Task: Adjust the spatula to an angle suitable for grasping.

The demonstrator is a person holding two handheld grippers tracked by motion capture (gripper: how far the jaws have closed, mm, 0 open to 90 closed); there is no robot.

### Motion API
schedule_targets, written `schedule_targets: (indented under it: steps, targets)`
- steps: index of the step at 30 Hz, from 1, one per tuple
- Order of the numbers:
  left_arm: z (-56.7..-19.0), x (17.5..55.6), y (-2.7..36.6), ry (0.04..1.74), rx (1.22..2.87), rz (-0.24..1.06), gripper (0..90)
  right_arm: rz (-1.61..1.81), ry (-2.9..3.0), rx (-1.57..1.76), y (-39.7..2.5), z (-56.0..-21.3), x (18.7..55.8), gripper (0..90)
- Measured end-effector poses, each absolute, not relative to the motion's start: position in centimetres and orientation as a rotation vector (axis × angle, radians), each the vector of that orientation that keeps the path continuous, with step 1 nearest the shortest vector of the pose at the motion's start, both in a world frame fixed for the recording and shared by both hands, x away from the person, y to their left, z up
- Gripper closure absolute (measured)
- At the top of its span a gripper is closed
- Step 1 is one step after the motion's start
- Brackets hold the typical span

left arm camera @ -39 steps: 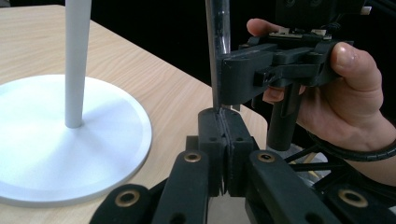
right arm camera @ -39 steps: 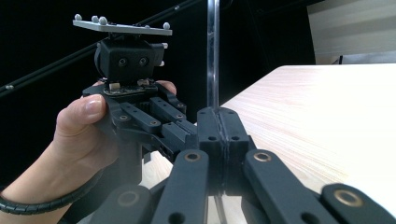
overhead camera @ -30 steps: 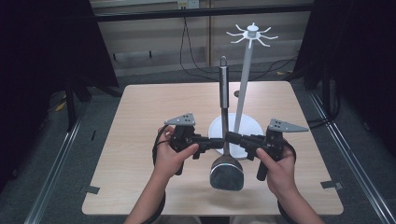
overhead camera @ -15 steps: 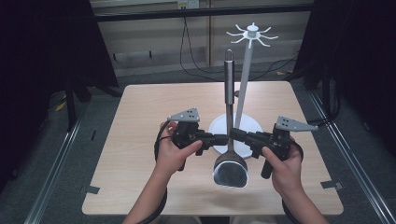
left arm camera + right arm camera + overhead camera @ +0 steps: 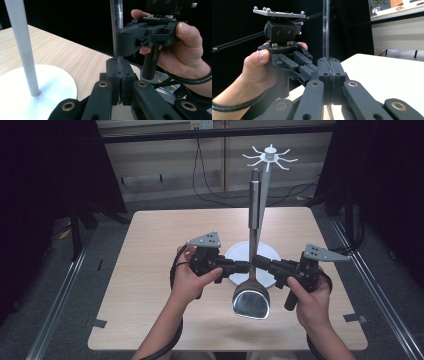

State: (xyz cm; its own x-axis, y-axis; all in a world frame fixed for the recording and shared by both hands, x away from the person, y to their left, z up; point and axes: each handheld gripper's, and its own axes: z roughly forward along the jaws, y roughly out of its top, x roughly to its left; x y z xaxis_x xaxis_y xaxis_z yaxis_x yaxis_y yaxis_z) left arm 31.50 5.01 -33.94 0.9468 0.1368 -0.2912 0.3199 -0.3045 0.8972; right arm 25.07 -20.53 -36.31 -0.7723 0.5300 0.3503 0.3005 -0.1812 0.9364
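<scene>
High view: I hold a metal ladle (image 5: 252,285) upright over the tabletop (image 5: 150,250), its shiny rounded bowl low and toward me, its long thin handle rising in front of the white stand (image 5: 264,205). My left gripper (image 5: 243,266) and right gripper (image 5: 259,262) meet at the ladle's stem, one from each side, just above the stand's round white base. The stand has a slim white pole with short hook arms at the top. No containers on the tabletop; the ladle bowl looks empty.

Left gripper view: my black fingers (image 5: 113,75) are pressed together on the thin stem of the ladle (image 5: 116,27), which rises straight up from them. My right gripper, in my right hand (image 5: 185,50), sits on the stem just above. The stand's smooth white pole (image 5: 22,47) stands left of the ladle on its flat disc; light wood-grain tabletop around it.

Right gripper view: my fingers (image 5: 337,72) are clamped shut on the glossy ladle (image 5: 326,30) stem. My left hand (image 5: 262,70) holds the left gripper just left of the stem.
</scene>
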Motion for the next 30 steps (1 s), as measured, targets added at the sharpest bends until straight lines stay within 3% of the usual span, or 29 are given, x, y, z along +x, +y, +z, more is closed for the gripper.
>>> schedule_targets:
  steps: [30]
  targets:
    - [-34.7, 33.0, 3.1, 0.341, 1.908, -0.197, 89.0, 2.079, 1.849, 1.057, -22.2, -37.4, 26.0, 89.0]
